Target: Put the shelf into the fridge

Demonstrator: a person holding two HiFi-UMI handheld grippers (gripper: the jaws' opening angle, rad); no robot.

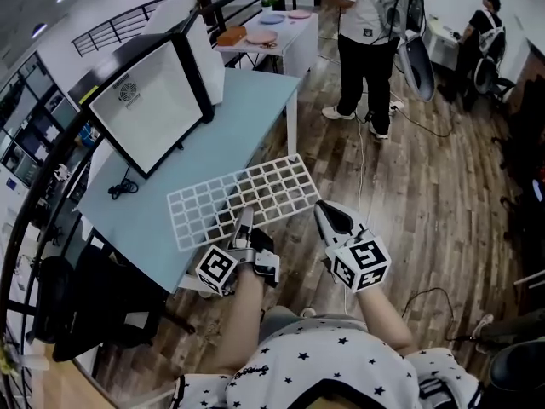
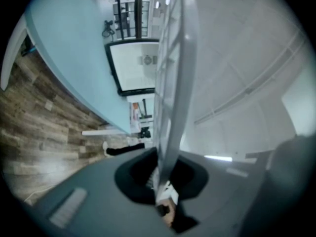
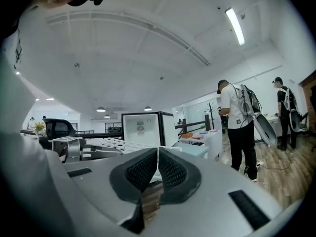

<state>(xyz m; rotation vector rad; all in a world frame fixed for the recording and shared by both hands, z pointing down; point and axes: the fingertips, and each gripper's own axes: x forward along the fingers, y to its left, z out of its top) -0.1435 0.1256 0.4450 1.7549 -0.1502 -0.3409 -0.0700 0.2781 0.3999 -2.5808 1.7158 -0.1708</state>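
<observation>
Clamping the near long edge of the shelf (image 1: 247, 196), the left tool (image 1: 244, 220) holds it short of the fridge (image 1: 157, 100), whose open front lies beyond the far long edge across the tabletop (image 1: 234, 113), while the right tool (image 1: 328, 216), jaws together and empty, hangs farther from the fridge, apparently just clear of the shelf.

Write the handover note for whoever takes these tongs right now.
Left tongs: shut on the near edge of the white grid shelf.
Right tongs: shut and empty, to the right of the shelf, not touching it.
Shelf: lies over the blue table, with its right part past the table's edge.
Fridge: stands on the table beyond the shelf, its white inside facing you.
Done: shelf gripped.
Left: carry the shelf to the fridge and slide it in.
</observation>
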